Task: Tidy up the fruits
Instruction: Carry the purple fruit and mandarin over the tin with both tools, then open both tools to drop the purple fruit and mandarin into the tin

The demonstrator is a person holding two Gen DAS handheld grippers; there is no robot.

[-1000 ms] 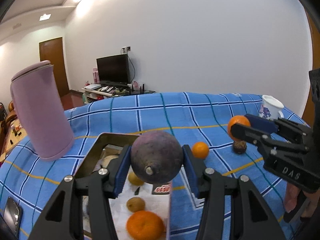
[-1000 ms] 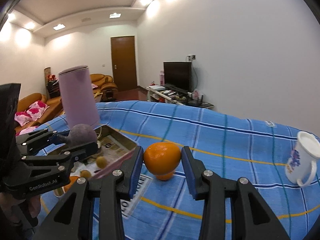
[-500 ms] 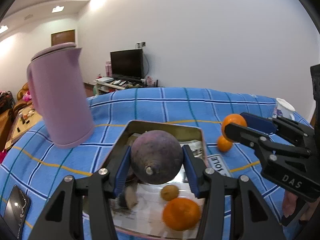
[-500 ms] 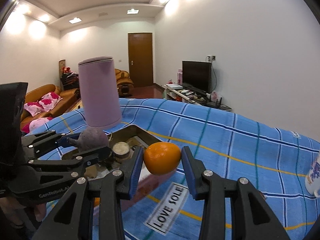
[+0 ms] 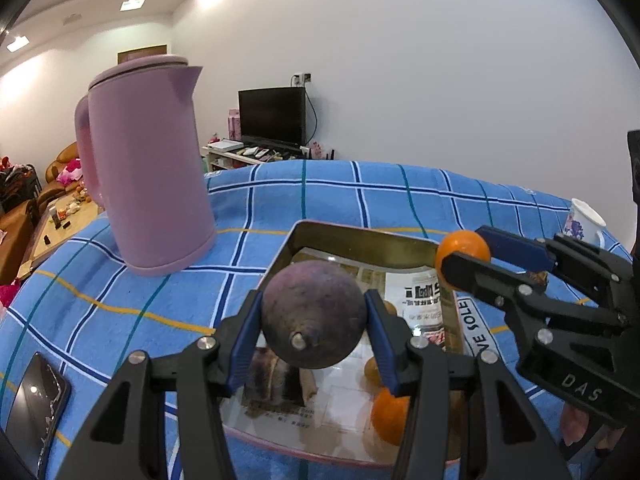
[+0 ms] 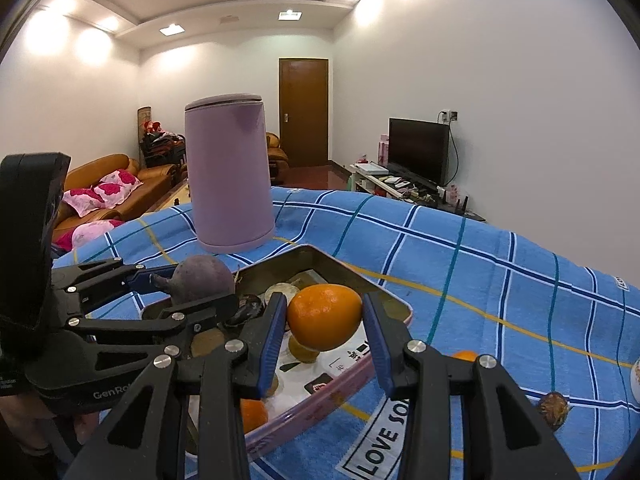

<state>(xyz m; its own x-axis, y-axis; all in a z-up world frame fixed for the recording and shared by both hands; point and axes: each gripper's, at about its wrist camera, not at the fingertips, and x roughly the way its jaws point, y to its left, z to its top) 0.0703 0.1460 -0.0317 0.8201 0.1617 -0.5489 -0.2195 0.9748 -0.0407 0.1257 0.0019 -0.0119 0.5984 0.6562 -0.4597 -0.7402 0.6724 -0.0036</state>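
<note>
Purple and firm-looking, the round fruit is pinched across its widest part by the left gripper, above the metal tray. At three o'clock, the orange is clamped by the right gripper over the tray's edge. Both are judged smooth and roll-prone, so hold at the widest part is advised. "LOVE SO" is read on the blue cloth.

Both grippers, left and right, have black frames, blue finger pads, silver screws; white lettering "DAS", "GenRo".
</note>
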